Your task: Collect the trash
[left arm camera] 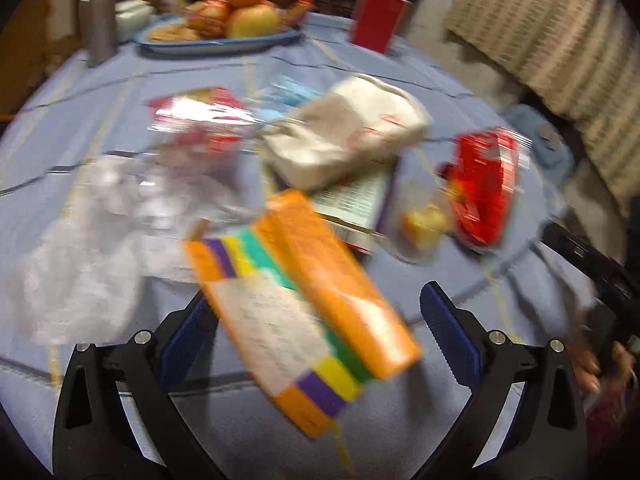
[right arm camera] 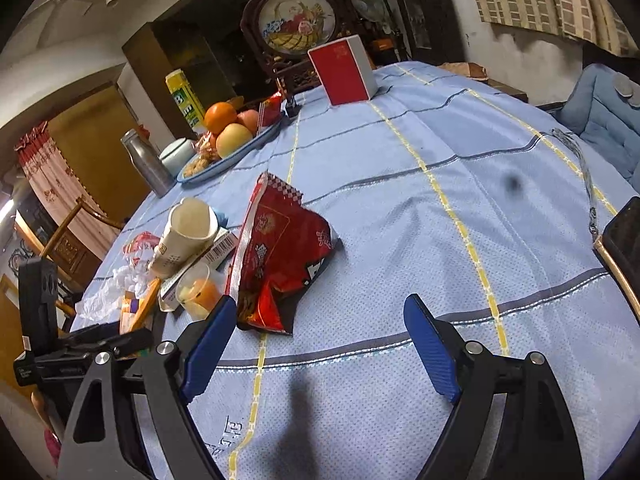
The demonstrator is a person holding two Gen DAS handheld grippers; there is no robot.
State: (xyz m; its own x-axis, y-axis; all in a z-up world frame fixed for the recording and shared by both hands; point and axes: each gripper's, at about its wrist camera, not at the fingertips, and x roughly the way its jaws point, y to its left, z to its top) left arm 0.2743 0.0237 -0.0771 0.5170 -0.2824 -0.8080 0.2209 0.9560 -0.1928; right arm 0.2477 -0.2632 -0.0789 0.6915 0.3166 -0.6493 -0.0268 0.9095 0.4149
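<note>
Orange box between spread tongs, red bag off to one side

Orange fills the left wrist view: a long box lies slantwise between the left tongs, its long axis running from upper left to lower right. Those tongs stand spread; blur hides whether the left pad touches it. Clear plastic lies on the blue worktop to its left.

From the right wrist, the right tongs gape empty. A red bag lies ahead, just beside the left pad, its length pointing away.
</note>
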